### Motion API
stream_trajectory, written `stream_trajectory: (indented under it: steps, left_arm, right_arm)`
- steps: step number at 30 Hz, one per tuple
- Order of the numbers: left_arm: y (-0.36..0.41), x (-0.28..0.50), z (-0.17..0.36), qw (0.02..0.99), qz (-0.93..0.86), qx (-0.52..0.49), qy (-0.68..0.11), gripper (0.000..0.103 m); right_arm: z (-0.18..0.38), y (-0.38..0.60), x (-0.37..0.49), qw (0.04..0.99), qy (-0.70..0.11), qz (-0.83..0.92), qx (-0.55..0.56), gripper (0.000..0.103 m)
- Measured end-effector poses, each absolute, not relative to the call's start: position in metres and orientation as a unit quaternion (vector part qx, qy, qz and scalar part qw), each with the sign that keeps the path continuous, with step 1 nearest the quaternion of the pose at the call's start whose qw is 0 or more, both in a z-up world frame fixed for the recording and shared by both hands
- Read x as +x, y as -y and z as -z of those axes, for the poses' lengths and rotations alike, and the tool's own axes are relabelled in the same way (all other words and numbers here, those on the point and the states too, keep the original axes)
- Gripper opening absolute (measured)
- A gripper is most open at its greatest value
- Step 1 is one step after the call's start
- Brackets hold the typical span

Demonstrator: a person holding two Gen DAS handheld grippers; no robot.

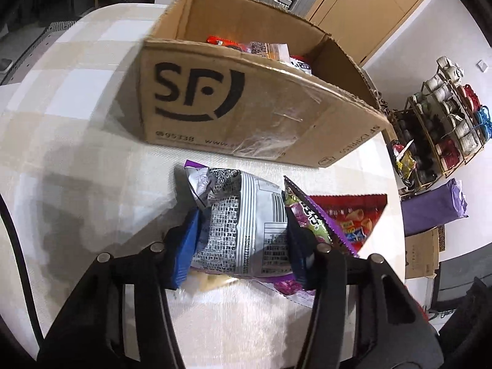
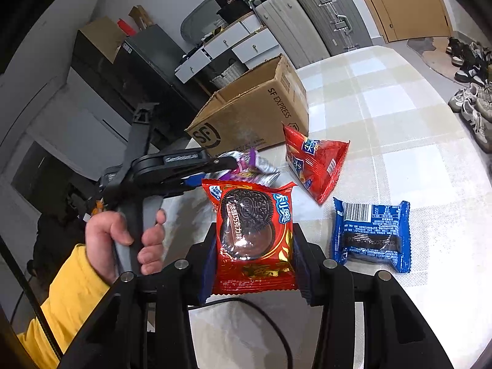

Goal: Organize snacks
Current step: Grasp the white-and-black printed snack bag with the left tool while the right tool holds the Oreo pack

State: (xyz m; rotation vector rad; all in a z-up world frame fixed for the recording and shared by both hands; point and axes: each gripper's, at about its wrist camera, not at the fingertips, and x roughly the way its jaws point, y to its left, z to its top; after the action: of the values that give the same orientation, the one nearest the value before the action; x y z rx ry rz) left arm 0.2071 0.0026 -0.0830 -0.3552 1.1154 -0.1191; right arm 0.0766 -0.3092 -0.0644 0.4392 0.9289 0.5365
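The right gripper (image 2: 253,246) is clenched on a red Oreo packet (image 2: 255,233), its two blue-padded fingers (image 2: 303,264) pressing the packet's left and right edges and holding it upright above the table (image 2: 399,98), printed face to the camera. Just right of it, flat on the checked tablecloth, lies a blue Oreo packet (image 2: 373,235), barcode side up. Beyond that sits a red snack bag (image 2: 313,163), puffed and standing on its edge, near the corner of the cardboard SF Express box (image 2: 255,113).

The left gripper (image 1: 240,240) is grasping a silver snack bag (image 1: 243,224) with its printed back up: the blue pads (image 1: 187,246) bear on both sides of the bag and its foil crumples between them. No earlier picture is given to show its jaws in motion. A purple grape-candy packet (image 1: 310,218) leans against the right finger, and a red snack bag (image 1: 353,218) lies just behind it. The open box (image 1: 246,107) stands just beyond on the table (image 1: 77,92), already holding several packets (image 1: 264,49).

In the right wrist view a hand (image 2: 123,240) in a yellow sleeve (image 2: 67,292) grips the left tool's handle (image 2: 135,224). Suitcases (image 2: 310,21) and white drawers (image 2: 227,46) stand behind the table; shoes (image 2: 470,92) line the floor on the right.
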Motion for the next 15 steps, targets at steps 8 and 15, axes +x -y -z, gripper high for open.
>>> stream_trajectory:
  steps: [8, 15]
  left_arm:
    - [-0.004, 0.179, 0.069, 0.848, 0.051, -0.15, -0.505, 0.049]
    - [-0.025, 0.124, 0.064, 0.86, 0.053, -0.157, -0.483, 0.049]
  right_arm:
    - [0.066, 0.308, 0.077, 0.839, -0.44, -0.247, 0.206, 0.044]
    - [0.065, 0.307, 0.075, 0.843, -0.434, -0.243, 0.202, 0.044]
